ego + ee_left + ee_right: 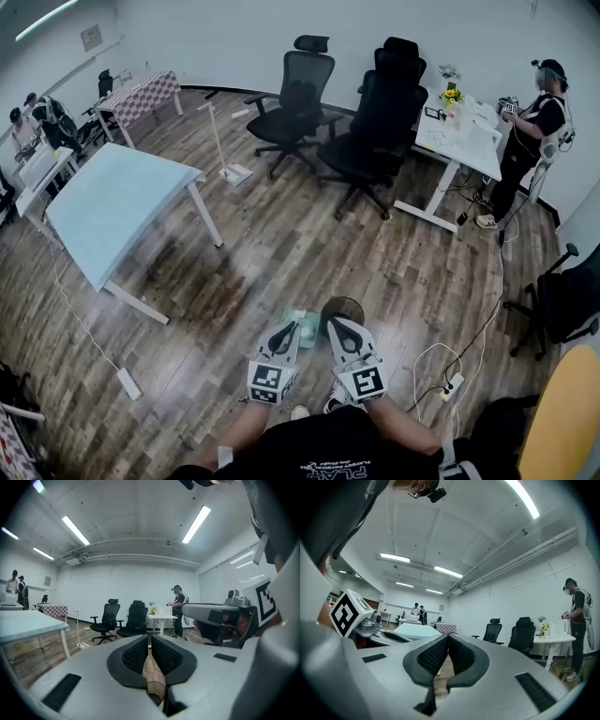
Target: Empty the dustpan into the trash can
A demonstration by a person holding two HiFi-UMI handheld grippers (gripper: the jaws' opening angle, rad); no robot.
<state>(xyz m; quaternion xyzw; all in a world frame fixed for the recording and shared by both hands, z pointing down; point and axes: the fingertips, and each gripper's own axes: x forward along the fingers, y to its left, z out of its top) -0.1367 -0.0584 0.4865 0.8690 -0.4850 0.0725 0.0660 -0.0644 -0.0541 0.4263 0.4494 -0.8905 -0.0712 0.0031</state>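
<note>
- The left gripper (150, 637) has its jaws clamped on a wooden handle (153, 677), which runs lengthwise between the black pads and pokes out toward the camera.
- The right gripper (448, 639) has its jaws closed tip to tip, with nothing between them.
- In the head view the left gripper (288, 328) and right gripper (339, 326) sit side by side just ahead of the person's black shirt (328, 450), both pointing away from the body.
- A green dustpan (302, 330) shows low between the two sets of jaws, right off the left gripper's tips.
- The trash can (343, 306), dark and round, stands on the wooden floor (281, 253) just beside the dustpan, on its right; whether they touch cannot be told.
- A light-blue table (112, 202) stands farther off on the left.
- Two black office chairs (375, 122) stand beyond, near a white desk (459, 141) where another person (534, 131) stands.
- A power strip (128, 382) lies on the floor at lower left.
</note>
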